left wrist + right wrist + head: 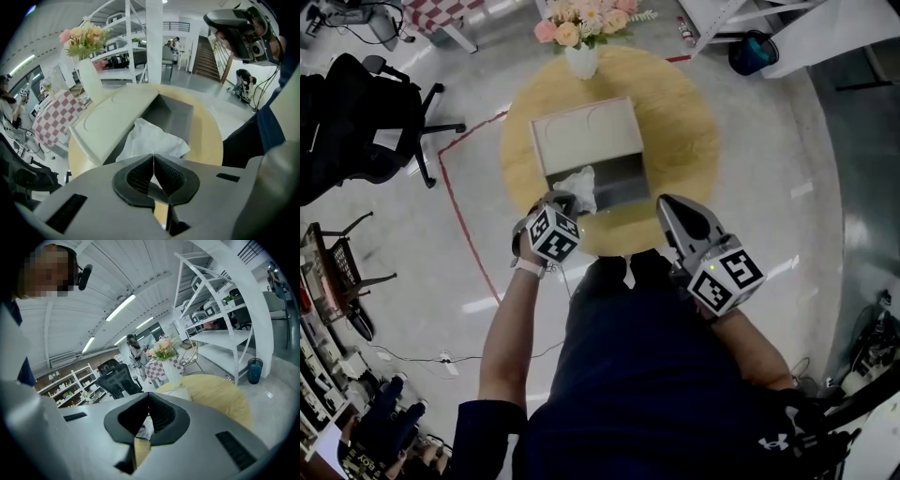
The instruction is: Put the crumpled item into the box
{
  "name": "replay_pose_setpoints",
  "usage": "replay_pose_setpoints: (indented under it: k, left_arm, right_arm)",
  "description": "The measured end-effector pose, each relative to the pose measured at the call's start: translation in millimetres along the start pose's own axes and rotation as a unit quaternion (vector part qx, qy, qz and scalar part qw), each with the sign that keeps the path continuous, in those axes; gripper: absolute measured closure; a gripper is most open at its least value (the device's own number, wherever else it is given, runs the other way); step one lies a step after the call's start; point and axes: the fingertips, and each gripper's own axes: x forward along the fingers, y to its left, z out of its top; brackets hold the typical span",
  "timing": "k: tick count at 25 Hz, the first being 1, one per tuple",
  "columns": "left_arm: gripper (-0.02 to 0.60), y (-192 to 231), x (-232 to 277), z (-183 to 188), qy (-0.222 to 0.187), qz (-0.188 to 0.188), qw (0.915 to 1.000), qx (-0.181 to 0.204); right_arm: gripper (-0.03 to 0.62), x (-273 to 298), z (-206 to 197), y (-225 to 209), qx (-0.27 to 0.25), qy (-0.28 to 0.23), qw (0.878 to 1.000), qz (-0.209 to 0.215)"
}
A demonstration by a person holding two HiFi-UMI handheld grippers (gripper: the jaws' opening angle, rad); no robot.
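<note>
An open box [623,178] with a grey inside and a pale lid [581,131] folded back lies on the round wooden table [684,122]. A crumpled white paper [581,183] hangs over the near left corner of the box. My left gripper [567,202] is shut on the paper's near edge. In the left gripper view, a thin fold of the paper [150,140] is pinched between the closed pads of the left gripper [153,171], with the box [173,115] just beyond. My right gripper [673,202] hovers shut and empty at the table's front right; the right gripper view shows the right gripper [149,401] pointing across the table.
A white vase of flowers [581,56] stands at the table's far edge, behind the box lid. A black office chair [366,112] is on the floor to the left. Red tape lines [455,187] mark the floor beside the table. White shelving [225,310] stands at the right.
</note>
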Motion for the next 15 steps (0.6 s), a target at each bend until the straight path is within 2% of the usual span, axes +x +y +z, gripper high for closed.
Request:
replay_pose_setpoints:
  k: [11, 15]
  left_arm:
    - [0.562, 3.6, 19.9, -11.2, 0.057, -0.004, 0.9984, -0.002]
    - [0.561, 3.7, 23.1, -12.1, 0.063, 0.003, 0.9980, -0.008]
  right_arm:
    - [0.589, 2.5, 1.1, -12.0, 0.012, 0.002, 1.000, -0.007]
    - [0.589, 2.9, 3.6, -13.4, 0.012, 0.001, 1.000, -0.007]
